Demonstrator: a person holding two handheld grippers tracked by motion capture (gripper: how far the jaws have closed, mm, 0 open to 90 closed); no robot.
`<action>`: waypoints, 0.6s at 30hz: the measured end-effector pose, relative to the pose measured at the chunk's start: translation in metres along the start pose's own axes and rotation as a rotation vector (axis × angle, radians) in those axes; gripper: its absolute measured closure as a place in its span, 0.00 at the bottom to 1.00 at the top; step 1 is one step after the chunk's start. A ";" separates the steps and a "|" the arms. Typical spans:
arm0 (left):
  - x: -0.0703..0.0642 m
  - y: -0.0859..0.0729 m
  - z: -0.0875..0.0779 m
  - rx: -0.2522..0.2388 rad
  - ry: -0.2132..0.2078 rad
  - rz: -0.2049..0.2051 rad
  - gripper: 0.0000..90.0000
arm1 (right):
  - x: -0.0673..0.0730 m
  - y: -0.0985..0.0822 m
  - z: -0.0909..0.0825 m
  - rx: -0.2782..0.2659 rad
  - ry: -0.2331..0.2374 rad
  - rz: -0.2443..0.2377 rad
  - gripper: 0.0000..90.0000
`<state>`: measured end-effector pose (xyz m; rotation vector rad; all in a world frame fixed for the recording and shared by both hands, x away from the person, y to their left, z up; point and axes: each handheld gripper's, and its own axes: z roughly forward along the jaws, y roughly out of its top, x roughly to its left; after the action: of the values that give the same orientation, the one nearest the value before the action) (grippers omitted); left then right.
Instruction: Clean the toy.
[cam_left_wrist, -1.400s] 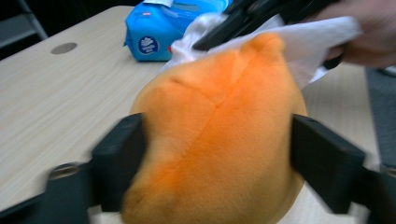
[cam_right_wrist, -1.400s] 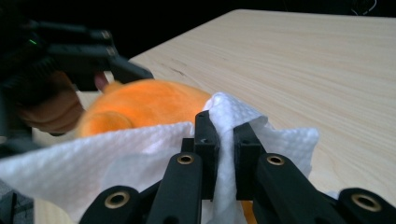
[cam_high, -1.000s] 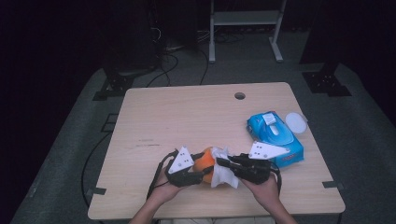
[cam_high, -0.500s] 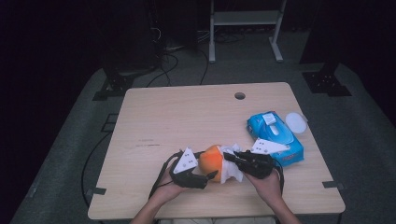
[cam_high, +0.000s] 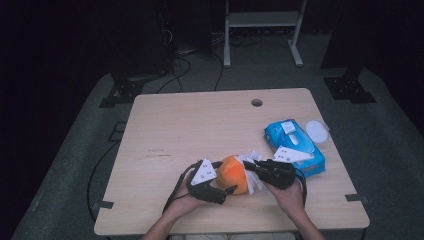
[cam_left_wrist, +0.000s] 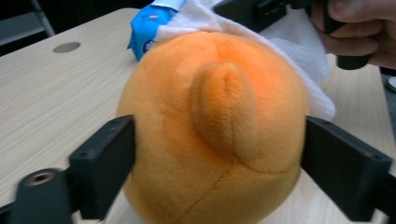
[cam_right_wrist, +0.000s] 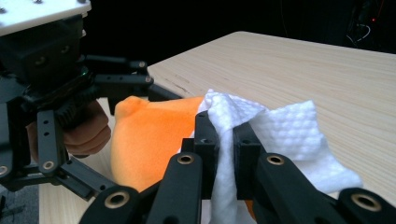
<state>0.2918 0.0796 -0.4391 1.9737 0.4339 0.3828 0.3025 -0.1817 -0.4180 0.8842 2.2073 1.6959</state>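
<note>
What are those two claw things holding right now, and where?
The right gripper pinches a bunched fold of the white tissue. The left gripper, fingers just opening, straddles the orange plush toy.

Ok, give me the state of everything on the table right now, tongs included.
Plush: orange, resting on the table between the left tongs' jaws.
Left tongs: jaws have just been opening, now wide around the plush.
Right tongs: shut on the wipe.
Wipe: white, crumpled, pinched and lying against the plush.
Wipe pack: blue, lying flat at the table's right.
Lid: white, round, beside the pack.
</note>
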 end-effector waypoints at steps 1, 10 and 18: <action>-0.002 0.001 -0.001 0.003 0.008 0.018 0.26 | 0.000 0.000 0.000 0.002 0.001 0.007 0.92; -0.001 0.008 -0.020 0.012 -0.065 -0.021 0.49 | 0.034 0.013 0.003 -0.027 0.127 -0.060 0.92; 0.000 0.005 -0.011 0.012 -0.035 -0.054 0.25 | 0.006 0.002 -0.002 -0.018 -0.021 0.008 0.92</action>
<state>0.2879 0.0866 -0.4302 1.9727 0.4677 0.3119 0.2975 -0.1793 -0.4141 0.9037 2.1743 1.7003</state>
